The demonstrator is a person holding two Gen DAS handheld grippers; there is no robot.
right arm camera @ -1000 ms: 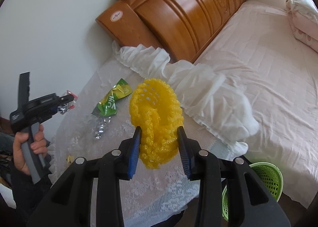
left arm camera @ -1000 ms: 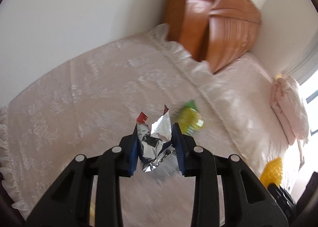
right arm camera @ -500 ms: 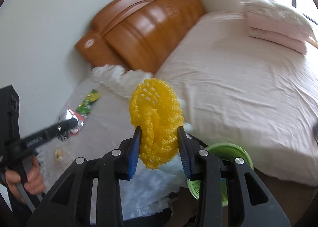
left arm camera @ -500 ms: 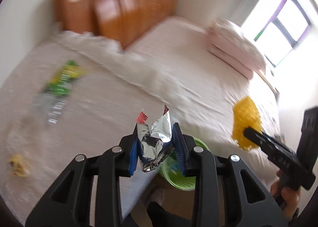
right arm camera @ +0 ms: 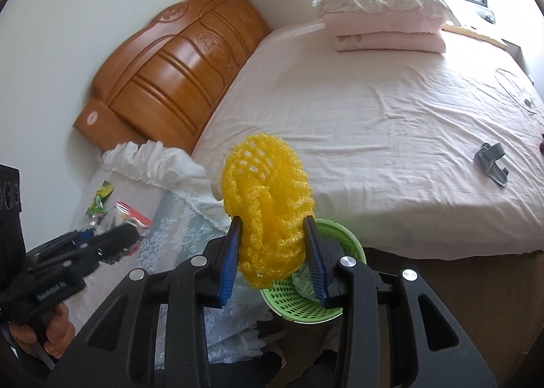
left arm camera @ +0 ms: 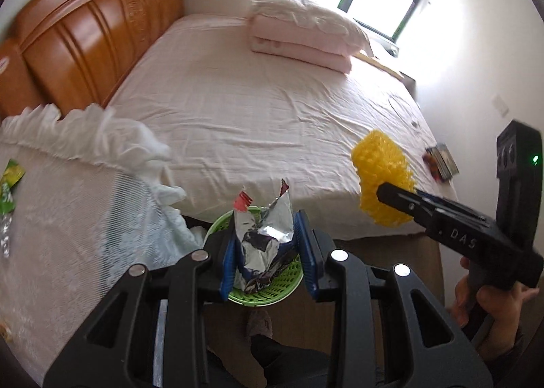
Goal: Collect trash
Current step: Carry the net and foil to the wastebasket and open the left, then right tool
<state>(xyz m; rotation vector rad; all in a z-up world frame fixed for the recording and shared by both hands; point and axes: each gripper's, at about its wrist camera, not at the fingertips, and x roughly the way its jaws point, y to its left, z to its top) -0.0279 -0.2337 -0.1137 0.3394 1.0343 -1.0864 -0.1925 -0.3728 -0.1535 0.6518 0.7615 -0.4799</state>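
Observation:
My left gripper (left arm camera: 268, 252) is shut on a crumpled silver foil wrapper (left arm camera: 263, 242) with red corners, held above a green perforated basket (left arm camera: 282, 286) on the floor between the bed and a lace-covered table. My right gripper (right arm camera: 273, 248) is shut on a yellow foam fruit net (right arm camera: 268, 208), held just left of and above the same basket (right arm camera: 306, 303). The net also shows in the left wrist view (left arm camera: 382, 177). A green snack wrapper (left arm camera: 8, 187) lies on the lace table; it also shows in the right wrist view (right arm camera: 100, 201).
A large bed with a pink sheet (left arm camera: 272, 109) and wooden headboard (left arm camera: 85, 38) fills the back. Folded pink bedding (left arm camera: 302, 38) sits near the window. A grey object (right arm camera: 491, 163) lies on the bed. White ruffled cloth (left arm camera: 85, 136) edges the table.
Both grippers swung from the lace table toward the green basket, carrying the foil wrapper and the yellow net. The basket now sits right under both grippers.

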